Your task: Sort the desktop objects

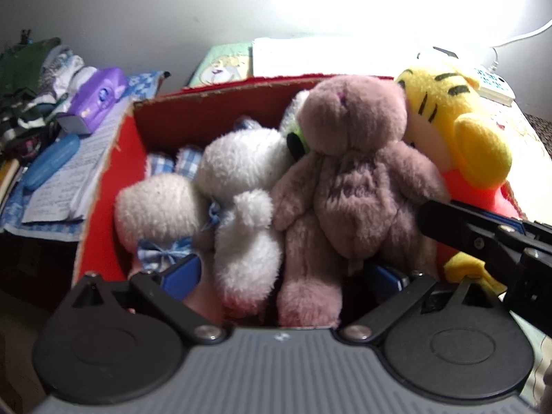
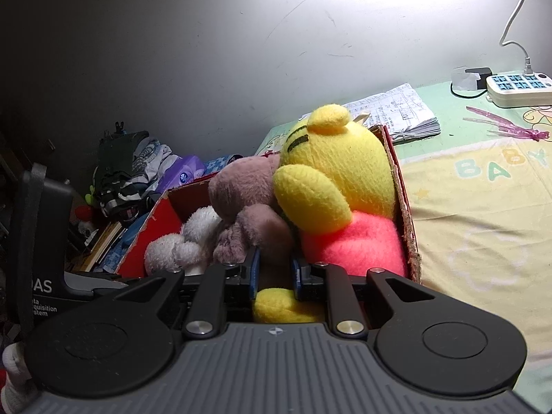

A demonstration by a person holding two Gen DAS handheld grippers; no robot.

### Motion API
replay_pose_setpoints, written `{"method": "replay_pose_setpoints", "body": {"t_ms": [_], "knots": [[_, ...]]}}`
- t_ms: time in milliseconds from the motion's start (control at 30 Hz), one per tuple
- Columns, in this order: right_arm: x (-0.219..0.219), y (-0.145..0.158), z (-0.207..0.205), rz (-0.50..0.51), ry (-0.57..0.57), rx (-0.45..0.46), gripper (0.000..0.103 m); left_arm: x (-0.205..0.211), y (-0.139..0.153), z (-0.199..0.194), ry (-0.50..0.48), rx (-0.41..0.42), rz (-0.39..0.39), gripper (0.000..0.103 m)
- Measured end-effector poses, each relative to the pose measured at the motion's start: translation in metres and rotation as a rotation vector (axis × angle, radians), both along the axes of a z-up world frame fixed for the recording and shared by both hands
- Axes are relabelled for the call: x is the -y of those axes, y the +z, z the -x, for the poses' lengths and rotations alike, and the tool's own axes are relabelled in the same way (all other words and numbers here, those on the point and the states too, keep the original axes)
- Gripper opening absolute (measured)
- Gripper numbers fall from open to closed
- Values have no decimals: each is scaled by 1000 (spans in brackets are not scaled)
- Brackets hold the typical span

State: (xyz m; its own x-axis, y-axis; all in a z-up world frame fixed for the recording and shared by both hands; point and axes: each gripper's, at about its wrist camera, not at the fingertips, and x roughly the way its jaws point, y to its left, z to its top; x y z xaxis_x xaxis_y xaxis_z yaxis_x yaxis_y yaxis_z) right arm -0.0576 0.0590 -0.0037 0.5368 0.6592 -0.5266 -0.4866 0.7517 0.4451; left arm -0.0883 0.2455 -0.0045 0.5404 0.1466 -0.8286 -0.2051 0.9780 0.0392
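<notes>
Left gripper (image 1: 281,272) is spread wide around the white bear's (image 1: 241,207) and mauve bear's (image 1: 345,186) legs, both lying lengthwise in the red box (image 1: 114,158). Right gripper (image 2: 274,270) (nearer the tiger) pinches the yellow tiger plush (image 2: 331,186) foot, straight ahead.

The left gripper (image 1: 281,276) sits low, pointing forward and slightly down, its jaws spread wide, blue pads (image 1: 184,272) well apart with nothing pinched between them. The right gripper (image 2: 274,270) is level beside it, jaws drawn in to a narrow gap; whether its pads (image 2: 254,269) actually press on anything between them cannot be told. Seen from the left wrist, the right gripper's black fingers reach in from the right side, crossing just ahead of the left one's right finger.
</notes>
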Motion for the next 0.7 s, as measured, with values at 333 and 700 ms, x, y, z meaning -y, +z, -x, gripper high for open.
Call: {"method": "replay_pose_setpoints", "body": {"t_ms": [333,700], "knots": [[45,37,3,64,-92,83,24,36,47,6,65,77,-82,100],[91,34,-12,292,-309,53,38,103,50,-1,-35,85,-71,101]]}}
